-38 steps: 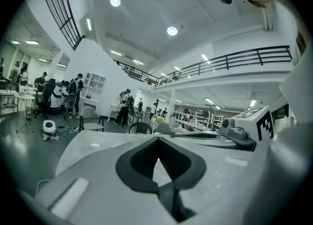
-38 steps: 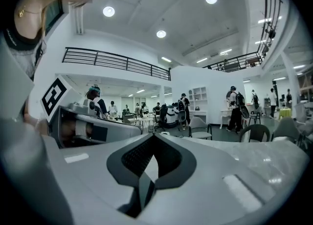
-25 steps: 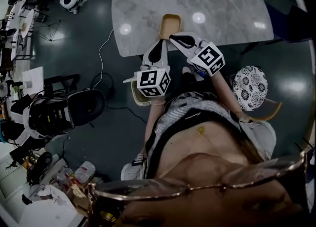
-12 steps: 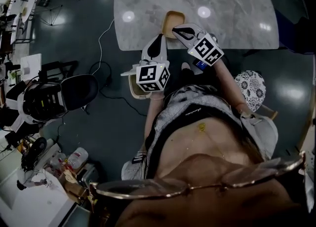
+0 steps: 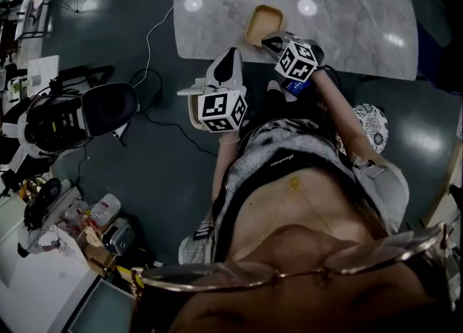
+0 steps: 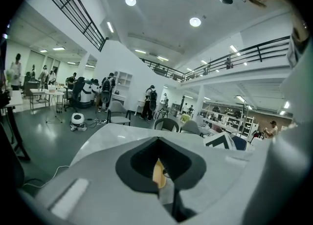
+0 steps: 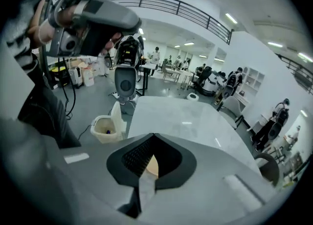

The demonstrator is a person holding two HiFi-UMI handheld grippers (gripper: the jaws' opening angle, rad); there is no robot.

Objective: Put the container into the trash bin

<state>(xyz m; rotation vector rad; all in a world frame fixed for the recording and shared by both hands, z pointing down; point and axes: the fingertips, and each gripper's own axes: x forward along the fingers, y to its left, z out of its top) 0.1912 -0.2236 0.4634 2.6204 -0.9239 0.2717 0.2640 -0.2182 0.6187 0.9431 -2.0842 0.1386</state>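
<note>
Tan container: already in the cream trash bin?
No, the tan oblong container sits on the grey marble table; the cream trash bin stands on the floor beside it.

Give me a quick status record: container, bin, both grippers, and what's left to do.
container: tan, open-topped, sitting at the near edge of the marble table
trash bin: pale, on the floor beside the table, lid up
right gripper: at the container's near rim, jaws close together with tan showing between them; looks like a grasp
left gripper: jaws together, holding nothing, above the bin in the head view
remaining: container not yet in the bin
</note>
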